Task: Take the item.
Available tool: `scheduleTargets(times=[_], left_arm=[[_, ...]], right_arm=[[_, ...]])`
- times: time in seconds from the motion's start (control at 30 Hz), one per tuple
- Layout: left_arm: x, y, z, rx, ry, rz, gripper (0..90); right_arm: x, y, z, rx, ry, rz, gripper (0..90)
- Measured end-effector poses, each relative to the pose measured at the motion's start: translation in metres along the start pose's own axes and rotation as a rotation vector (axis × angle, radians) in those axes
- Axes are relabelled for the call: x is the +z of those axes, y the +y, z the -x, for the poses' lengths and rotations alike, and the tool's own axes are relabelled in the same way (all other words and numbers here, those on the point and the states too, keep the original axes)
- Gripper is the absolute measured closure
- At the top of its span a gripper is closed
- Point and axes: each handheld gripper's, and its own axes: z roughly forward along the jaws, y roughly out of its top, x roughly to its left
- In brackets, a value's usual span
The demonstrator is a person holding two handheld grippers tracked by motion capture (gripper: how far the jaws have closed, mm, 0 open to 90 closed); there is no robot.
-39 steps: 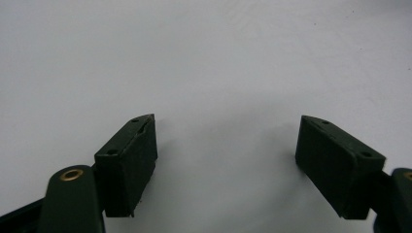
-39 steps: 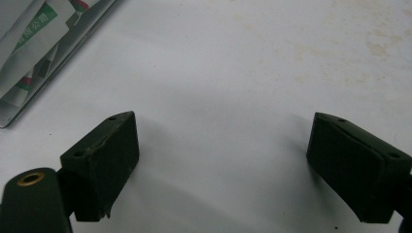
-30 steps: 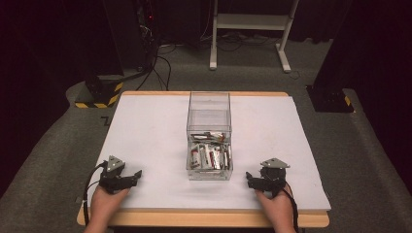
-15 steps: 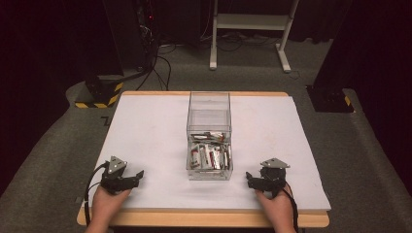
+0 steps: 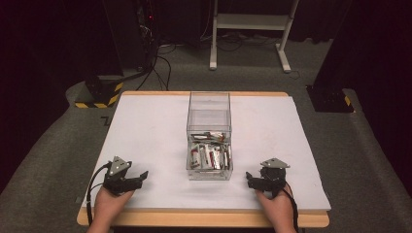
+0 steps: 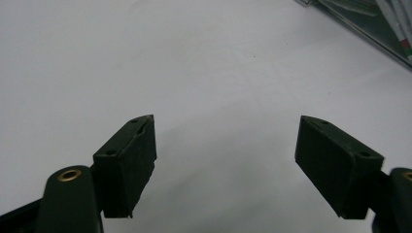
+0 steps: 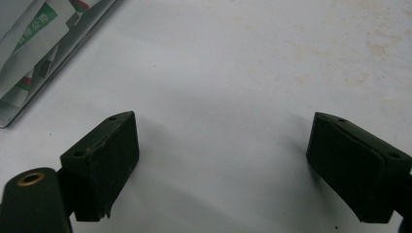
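Left tongs (image 5: 137,177): black body, grey three-cornered plate on top, black cable trailing back past the hand (image 5: 108,204). Right tongs (image 5: 252,180): same build. Jaws are black rectangular blocks with small screw holes; brass-ringed hole on each arm. Forearms bare.

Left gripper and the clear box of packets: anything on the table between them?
Nothing: in the high view only bare white table surface lies between the left gripper and the clear box. The left gripper view shows the same bare stretch.
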Motion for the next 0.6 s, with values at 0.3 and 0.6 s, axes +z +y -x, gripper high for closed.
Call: scheduleTargets(times=[0.3, 0.6], left_arm=[[-0.002, 0.001, 0.008, 0.015, -0.035, -0.001, 23.8], [-0.005, 0.004, 0.013, -0.001, -0.056, 0.019, 24.2]], right_arm=[[0.000, 0.000, 0.000, -0.001, 0.000, 0.000, 11.5], [0.000, 0.000, 0.000, 0.000, 0.000, 0.000, 11.5]])
